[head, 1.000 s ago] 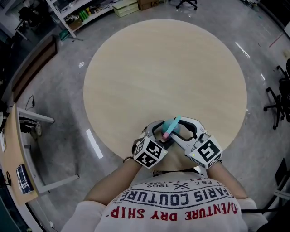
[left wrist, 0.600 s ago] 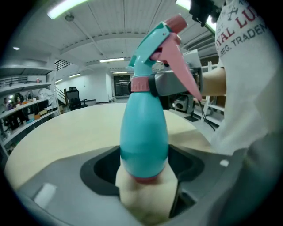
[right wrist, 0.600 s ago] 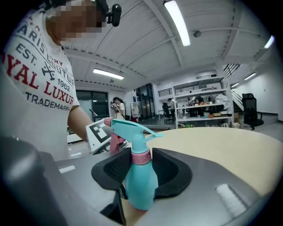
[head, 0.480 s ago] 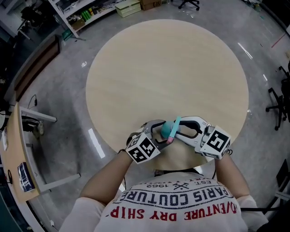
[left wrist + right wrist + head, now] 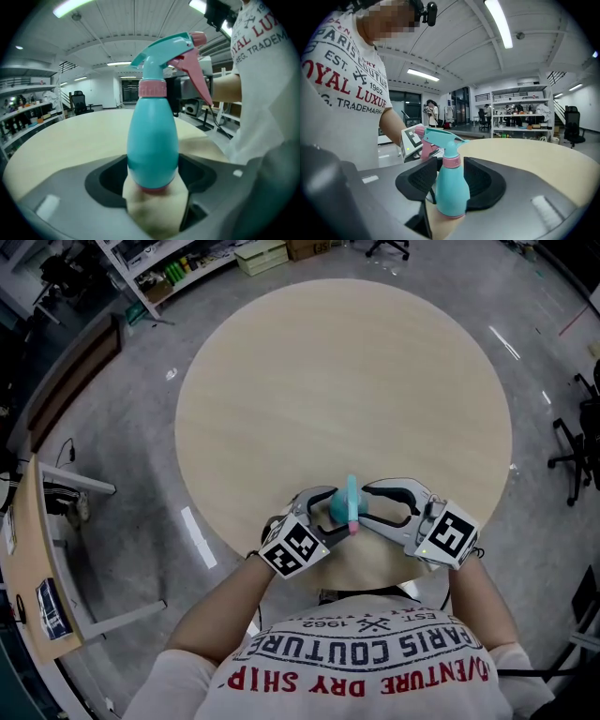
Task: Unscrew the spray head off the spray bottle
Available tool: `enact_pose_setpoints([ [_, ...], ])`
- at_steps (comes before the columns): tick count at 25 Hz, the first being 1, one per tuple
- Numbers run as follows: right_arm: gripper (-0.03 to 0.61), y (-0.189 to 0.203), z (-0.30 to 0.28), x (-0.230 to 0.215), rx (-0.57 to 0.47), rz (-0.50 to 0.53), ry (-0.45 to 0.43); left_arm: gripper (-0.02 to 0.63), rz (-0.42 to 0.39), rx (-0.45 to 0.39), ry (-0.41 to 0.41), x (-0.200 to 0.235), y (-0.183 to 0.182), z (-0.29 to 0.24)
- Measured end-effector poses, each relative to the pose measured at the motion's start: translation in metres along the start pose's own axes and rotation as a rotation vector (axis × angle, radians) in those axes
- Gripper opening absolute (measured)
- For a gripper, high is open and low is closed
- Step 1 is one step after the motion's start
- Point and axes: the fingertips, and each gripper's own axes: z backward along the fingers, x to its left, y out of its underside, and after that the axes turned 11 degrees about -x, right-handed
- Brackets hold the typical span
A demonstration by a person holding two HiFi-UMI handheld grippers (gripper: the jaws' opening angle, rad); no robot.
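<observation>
- Head view: the teal spray bottle stands upright at the near edge of the round bench, between the left gripper and the right gripper.
- Left gripper view: jaws set wide and clamped on the bottle's lower body. The spray head is still on. The bottle is opaque, so I can't tell what's inside.
- Right gripper view: jaws have just been opening and sit loosely around the bottle below its pink collar.

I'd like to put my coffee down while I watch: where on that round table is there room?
Nearly the whole table is bare: the far half up to the rim nearest the shelves, and the left and right sides out to their rims. Only the near rim is crowded, where the spray bottle is, right in front of the person.
</observation>
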Motion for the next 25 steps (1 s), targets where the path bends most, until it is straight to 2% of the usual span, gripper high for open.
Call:
enact_pose_setpoints([
  [2,0.186,-0.006,0.012,0.002,-0.043,-0.089,0.068,0.334,0.033,0.001,-0.074,0.002,0.000,-0.001],
  [5,0.281,-0.017,0.020,0.008,-0.124,-0.193,0.177,0.334,0.083,0.000,-0.185,0.004,0.001,-0.004],
  [11,0.296,-0.010,0.006,0.004,-0.080,-0.175,0.399,0.334,0.146,0.017,-0.317,0.002,-0.002,-0.006],
  [12,0.285,-0.007,0.002,0.002,-0.057,-0.162,0.423,0.334,0.153,0.021,-0.328,0.001,-0.002,-0.006],
  [17,0.137,0.001,-0.006,-0.008,0.019,-0.092,0.528,0.334,0.159,0.001,-0.353,-0.002,-0.003,-0.007],
  [19,0.137,0.003,-0.006,-0.008,0.024,-0.093,0.521,0.334,0.154,-0.007,-0.339,-0.003,-0.002,-0.007],
  [21,0.135,0.002,-0.007,-0.005,0.024,-0.088,0.468,0.334,0.134,-0.014,-0.293,-0.004,-0.002,-0.005],
  [23,0.133,0.002,-0.008,-0.001,0.026,-0.086,0.356,0.334,0.092,-0.029,-0.201,-0.007,0.000,-0.003],
  [25,0.133,0.003,-0.008,0.007,0.039,-0.084,0.183,0.334,0.029,-0.045,-0.066,-0.012,0.002,0.001],
])
